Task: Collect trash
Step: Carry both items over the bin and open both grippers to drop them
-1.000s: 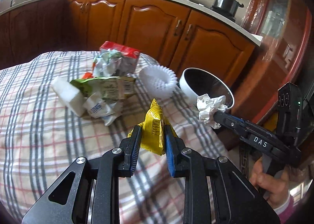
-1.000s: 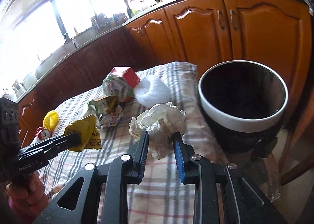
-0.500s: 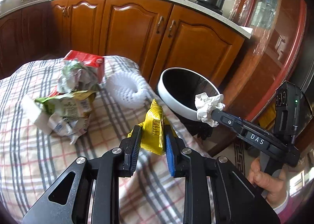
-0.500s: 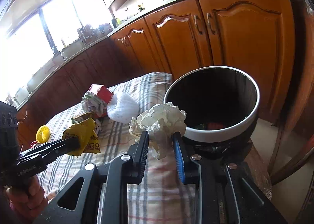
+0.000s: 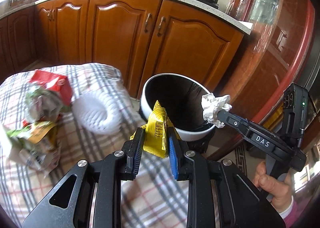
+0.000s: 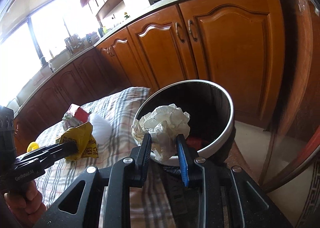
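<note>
Right claw [image 6: 163, 144] pinching paper wad [image 6: 163, 126] above bin [image 6: 230, 116]; left claw [image 5: 156, 140] pinching yellow wrapper [image 5: 157, 128].

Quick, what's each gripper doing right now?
Left gripper: closed on the yellow snack packet.
Right gripper: closed on the crumpled white paper.

"DAS" on the right gripper [image 5: 215, 117]; "GenRobot.AI" on the left gripper [image 6: 73, 146].

Window [image 6: 24, 48] glare blows out; table trash [image 5: 40, 112] motion-blurred, fisheye edges dark.
</note>
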A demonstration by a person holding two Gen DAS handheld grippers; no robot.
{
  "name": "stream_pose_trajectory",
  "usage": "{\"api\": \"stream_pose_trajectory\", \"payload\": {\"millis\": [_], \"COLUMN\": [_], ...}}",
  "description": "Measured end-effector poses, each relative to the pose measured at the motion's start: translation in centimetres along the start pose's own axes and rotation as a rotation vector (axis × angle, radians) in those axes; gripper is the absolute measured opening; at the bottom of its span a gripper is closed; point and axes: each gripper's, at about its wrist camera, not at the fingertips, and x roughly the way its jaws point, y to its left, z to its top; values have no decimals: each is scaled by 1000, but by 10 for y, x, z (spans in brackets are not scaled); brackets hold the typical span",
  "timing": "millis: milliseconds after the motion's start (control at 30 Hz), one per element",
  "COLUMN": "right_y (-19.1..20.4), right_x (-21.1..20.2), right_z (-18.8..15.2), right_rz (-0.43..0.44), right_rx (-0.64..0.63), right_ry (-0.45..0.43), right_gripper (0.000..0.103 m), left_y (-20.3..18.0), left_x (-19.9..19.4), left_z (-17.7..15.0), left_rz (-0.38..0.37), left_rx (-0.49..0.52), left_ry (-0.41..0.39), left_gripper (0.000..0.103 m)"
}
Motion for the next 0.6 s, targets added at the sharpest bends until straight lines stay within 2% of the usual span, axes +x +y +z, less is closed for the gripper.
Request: {"api": "stream_pose_trajectory", "payload": {"millis": [133,600], "right_y": [-9,-31], "right_x": [5,28], "right_z": [11,28], "right_rz": [-22,-51], "right_rx": [-7,-8], "right_ry": [1,31], "right_gripper": [26,28], "left_y": [-5,-23], "left_x": [16,61], "left_z": [14,40], "left_rz": [-22,-20], "left_rx": [-11,21], "left_ry": [15,64], "left_gripper": [22,22]}}
